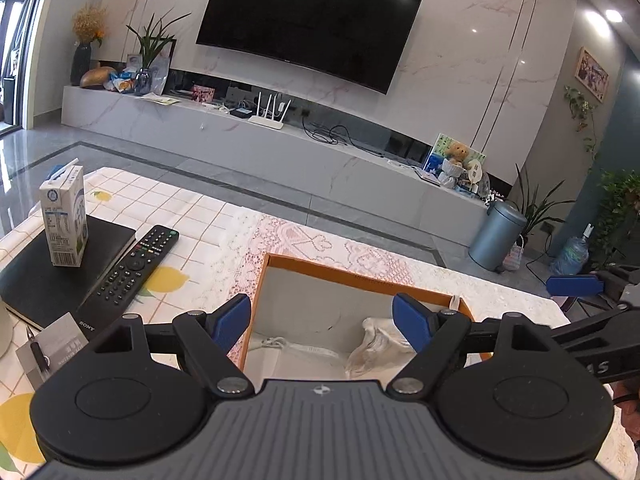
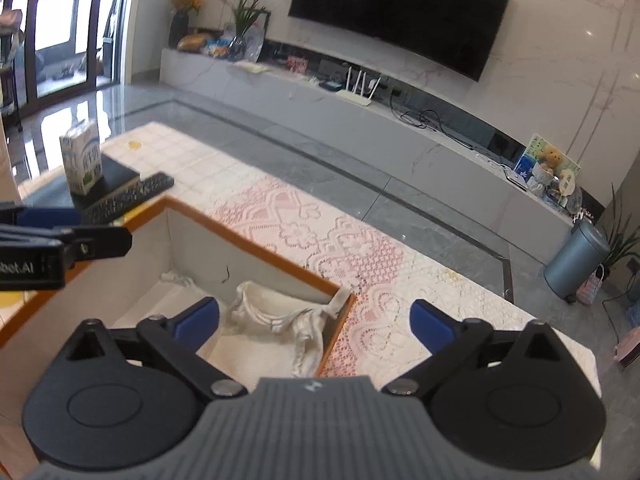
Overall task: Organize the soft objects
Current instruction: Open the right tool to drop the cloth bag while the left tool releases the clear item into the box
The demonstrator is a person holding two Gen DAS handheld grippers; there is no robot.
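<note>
cloth [image 2: 276, 320] inside box rim [image 2: 256, 242] — claws clear

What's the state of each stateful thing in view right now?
left gripper: open, empty, above the box
right gripper: open, empty
box: lidless, holds cloth
white cloth: crumpled in box, one corner draped over the rim
milk carton: upright on black book
TV: off

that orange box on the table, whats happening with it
A person is working two handheld claws over the orange-rimmed box. A crumpled white cloth lies inside it, one corner draped over the rim. The right claw is open above the box with nothing between its pads, and the left claw is also open and empty over the box. Off to the side sit a milk carton on a black book and a remote.
</note>
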